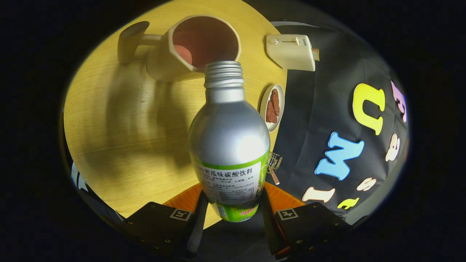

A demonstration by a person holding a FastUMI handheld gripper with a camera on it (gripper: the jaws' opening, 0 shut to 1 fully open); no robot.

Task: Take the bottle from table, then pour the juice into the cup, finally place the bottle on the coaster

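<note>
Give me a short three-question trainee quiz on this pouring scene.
1. True or false: the gripper fingers press on the bottle.
2. The bottle's open mouth points toward: A) the toaster B) the cup C) the plate.
3. Fill in: the cup's inside is ____ in colour.

Key: 1 true; 2 B; 3 reddish-brown.
</note>
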